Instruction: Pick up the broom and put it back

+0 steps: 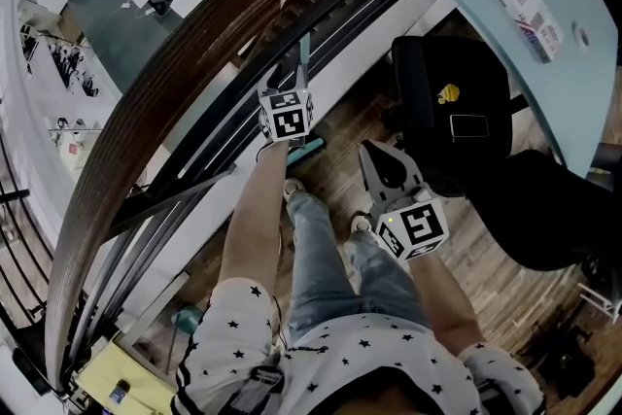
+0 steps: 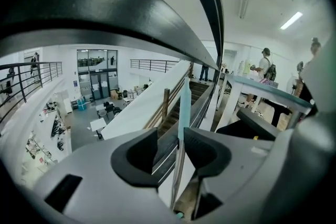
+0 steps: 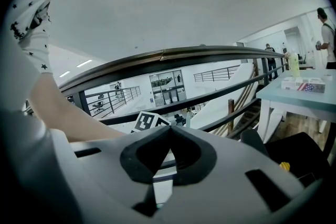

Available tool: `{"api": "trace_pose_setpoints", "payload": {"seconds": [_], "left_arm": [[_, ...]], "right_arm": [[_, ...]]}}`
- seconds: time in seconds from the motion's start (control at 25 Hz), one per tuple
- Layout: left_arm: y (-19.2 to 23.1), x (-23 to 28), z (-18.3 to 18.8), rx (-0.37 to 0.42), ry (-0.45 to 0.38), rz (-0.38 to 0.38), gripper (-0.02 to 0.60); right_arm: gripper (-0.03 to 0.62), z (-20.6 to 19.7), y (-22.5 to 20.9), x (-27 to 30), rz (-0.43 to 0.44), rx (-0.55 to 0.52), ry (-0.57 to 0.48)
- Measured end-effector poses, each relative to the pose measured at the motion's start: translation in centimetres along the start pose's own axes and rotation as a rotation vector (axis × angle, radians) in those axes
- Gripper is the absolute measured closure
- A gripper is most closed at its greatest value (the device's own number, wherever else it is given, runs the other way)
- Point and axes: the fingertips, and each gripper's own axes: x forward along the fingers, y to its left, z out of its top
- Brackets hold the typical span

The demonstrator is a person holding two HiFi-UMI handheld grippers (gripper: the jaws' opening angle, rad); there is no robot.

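Counting it up: one railing, one broom, two grippers, one chair, one worktop.

Far left, the railing (image 1: 175,83) curves from 7 o'clock up to 1 o'clock in the head view, with an open hall below it. The broom (image 2: 184,105) stands roughly upright just beside the railing bars, its teal handle running up toward 12 o'clock. I can't tell if it actually touches them.

The left gripper (image 1: 290,78) is stretched out on a straight forearm (image 1: 255,209) and tilted a bit downward at the railing. Its fingers (image 2: 210,152) are spread apart with the broom handle between them. The handle sits close up against the right-hand one, with clear space on the other side, so no real squeeze.

At about 4 o'clock from it, the right gripper (image 1: 374,155) hangs back nearer the body, pointing the same general way, fingers closed tip to tip on nothing.

The black chair (image 1: 457,112) is at 1 o'clock from that gripper, and the pale worktop (image 1: 583,83) is off at 2 o'clock.
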Motion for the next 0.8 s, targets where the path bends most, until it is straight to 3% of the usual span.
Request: {"api": "trace_pose_setpoints", "payload": {"seconds": [0.4, 0.8], "left_arm": [[-1.9, -3.9, 1.0, -0.028, -0.039, 0.021, 0.428], [-5.6, -11.1, 2.4, -0.077, -0.112, 0.051, 0.540]], "right_arm": [[0.600, 1.1, 0.3, -2.3, 0.030, -0.012, -0.025], [0.600, 2.6, 1.1, -7.2, 0.083, -0.035, -0.049]]}}
